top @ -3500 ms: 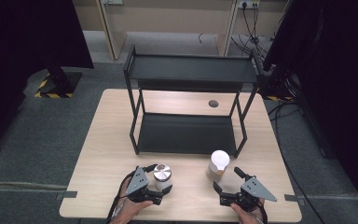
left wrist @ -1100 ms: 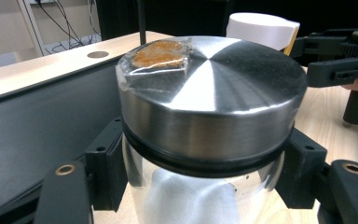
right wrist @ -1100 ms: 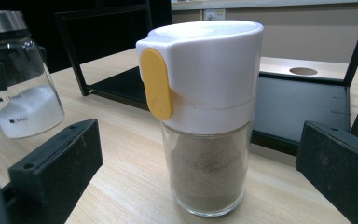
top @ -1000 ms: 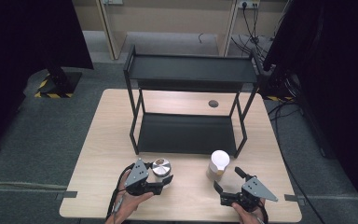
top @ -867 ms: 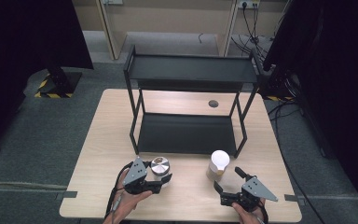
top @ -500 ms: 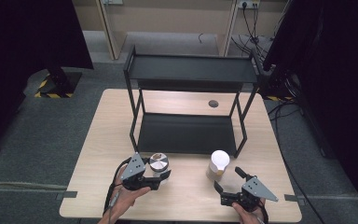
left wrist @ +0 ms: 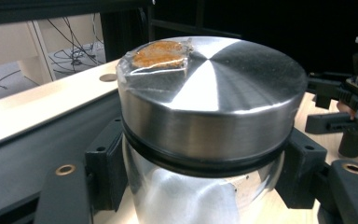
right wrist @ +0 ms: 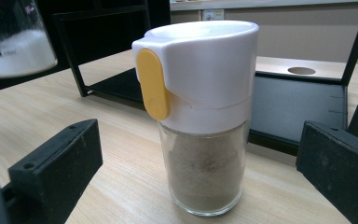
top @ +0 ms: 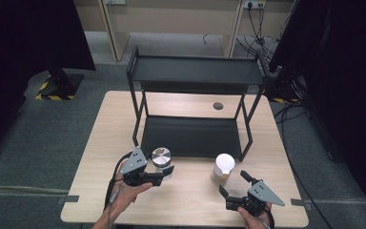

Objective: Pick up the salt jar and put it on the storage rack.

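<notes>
My left hand (top: 124,193) comes in from the table's near edge, palm up under the left gripper (top: 164,172), which points level toward the right. Its jaws are clamped on the jar (top: 161,160), pads pressing the glass just under the lid. In the left gripper view the pads sit on both sides of the jar (left wrist: 205,140). The jar sits at the front left of the table (top: 100,143), just before the black rack (top: 193,102), near its lower shelf. I can't tell if its base touches the wood.

Jar look: clear glass body, wide brushed-metal lid, dark ring under the lid, small orange-brown piece under clear wrap on the lid top. White grains inside show in the right gripper view (right wrist: 16,42).

My right hand (top: 252,217) is low at the near right edge, with the right gripper (top: 232,183) aimed up-left at the shaker (top: 223,168). Its jaws are spread wide with nothing between the pads; the shaker (right wrist: 200,116) stands upright beyond them, apart. Shaker: white cap, yellow tab, glass base with grey-brown powder.
</notes>
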`<state>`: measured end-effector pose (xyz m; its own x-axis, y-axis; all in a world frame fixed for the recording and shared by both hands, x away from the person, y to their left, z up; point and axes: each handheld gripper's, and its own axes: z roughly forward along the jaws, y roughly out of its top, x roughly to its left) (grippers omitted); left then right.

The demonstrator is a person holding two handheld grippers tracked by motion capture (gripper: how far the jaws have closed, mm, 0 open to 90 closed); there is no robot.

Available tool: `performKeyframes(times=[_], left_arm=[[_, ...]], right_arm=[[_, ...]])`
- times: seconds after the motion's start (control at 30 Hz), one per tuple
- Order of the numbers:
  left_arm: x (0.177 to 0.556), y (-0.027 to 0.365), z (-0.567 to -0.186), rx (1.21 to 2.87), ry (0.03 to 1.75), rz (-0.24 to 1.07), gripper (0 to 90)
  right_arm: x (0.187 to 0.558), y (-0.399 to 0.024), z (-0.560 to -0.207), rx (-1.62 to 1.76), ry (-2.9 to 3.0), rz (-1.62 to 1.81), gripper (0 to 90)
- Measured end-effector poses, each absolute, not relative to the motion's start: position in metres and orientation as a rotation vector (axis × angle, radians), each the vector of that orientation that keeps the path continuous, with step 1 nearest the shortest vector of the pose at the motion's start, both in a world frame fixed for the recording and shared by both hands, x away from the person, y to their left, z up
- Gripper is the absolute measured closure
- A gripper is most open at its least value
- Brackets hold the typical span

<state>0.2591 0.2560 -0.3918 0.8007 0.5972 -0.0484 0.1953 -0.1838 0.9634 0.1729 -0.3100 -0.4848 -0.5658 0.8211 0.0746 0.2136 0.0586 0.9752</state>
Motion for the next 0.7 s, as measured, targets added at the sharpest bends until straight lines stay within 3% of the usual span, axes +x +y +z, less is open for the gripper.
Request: performKeyframes(times=[0.7], left_arm=[[0.286, 0.252, -0.341, 1.755, 0.612, 0.416, 31.2]], right_arm=[[0.173, -0.311, -0.485, 1.034, 1.824, 1.541, 0.5]])
